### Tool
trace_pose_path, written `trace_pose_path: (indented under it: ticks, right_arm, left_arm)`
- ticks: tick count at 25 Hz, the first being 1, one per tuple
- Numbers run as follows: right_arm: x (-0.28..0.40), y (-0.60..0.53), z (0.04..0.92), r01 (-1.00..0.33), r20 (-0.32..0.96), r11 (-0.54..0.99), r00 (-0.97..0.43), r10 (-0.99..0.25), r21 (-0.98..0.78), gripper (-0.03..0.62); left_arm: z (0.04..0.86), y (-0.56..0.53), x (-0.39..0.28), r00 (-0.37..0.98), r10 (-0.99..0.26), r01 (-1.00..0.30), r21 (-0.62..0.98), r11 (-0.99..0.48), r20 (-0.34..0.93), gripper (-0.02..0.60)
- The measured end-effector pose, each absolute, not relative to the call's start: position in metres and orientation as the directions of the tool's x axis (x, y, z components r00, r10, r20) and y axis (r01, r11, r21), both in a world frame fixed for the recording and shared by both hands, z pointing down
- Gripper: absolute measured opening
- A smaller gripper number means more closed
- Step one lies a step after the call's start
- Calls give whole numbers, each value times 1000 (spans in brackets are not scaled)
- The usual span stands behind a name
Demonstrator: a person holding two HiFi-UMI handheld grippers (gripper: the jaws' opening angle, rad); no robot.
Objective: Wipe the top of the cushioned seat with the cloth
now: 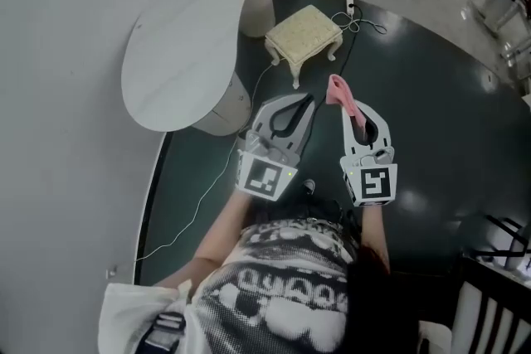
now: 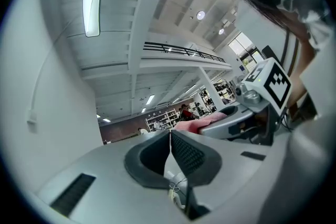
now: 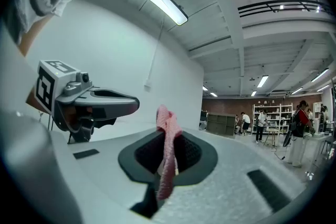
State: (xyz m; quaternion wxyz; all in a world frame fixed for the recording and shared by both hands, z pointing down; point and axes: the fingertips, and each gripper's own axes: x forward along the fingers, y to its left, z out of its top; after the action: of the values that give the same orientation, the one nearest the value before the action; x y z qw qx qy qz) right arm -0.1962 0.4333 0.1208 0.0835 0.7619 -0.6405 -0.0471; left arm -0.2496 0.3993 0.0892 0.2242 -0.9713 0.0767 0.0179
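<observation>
While a white rounded table [image 1: 191,37] fills the upper left, the cushioned seat [image 1: 304,31] stands at upper centre, well apart from both grippers. At centre the right gripper [image 1: 353,113] pinches the pink cloth [image 1: 340,92], apparently near one end; the left gripper [image 1: 305,102], jaws together and empty, hovers just beside it.

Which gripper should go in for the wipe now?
Right: the right gripper is shut on the pink cloth; the left gripper is shut, empty. The cream cushioned seat lies ahead.
</observation>
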Motion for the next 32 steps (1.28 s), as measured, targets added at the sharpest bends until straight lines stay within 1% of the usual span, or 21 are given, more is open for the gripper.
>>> trace_pose_path:
  ticks: [8, 14, 18, 22, 32]
  right_arm:
    - [-167, 429, 130, -975, 27, -172, 177, -984, 144, 11]
    - [-133, 392, 138, -976, 46, -170, 178, -983, 134, 11]
    - [-98, 359, 149, -975, 80, -179, 190, -978, 131, 12]
    - [-63, 313, 162, -975, 118, -185, 200, -973, 124, 12]
    - [0, 181, 171, -977, 166, -177, 196, -966, 121, 12]
  left_arm:
    - [98, 397, -224, 990, -136, -134, -446, -885, -28, 6]
    - [104, 358, -186, 992, -125, -124, -448, -885, -27, 6]
    - [119, 320, -150, 992, -122, -118, -399, -909, -16, 6]
    - [123, 269, -115, 994, -114, -104, -418, -903, -2, 6]
    - [128, 133, -47, 992, -123, -112, -377, -919, 4, 6]
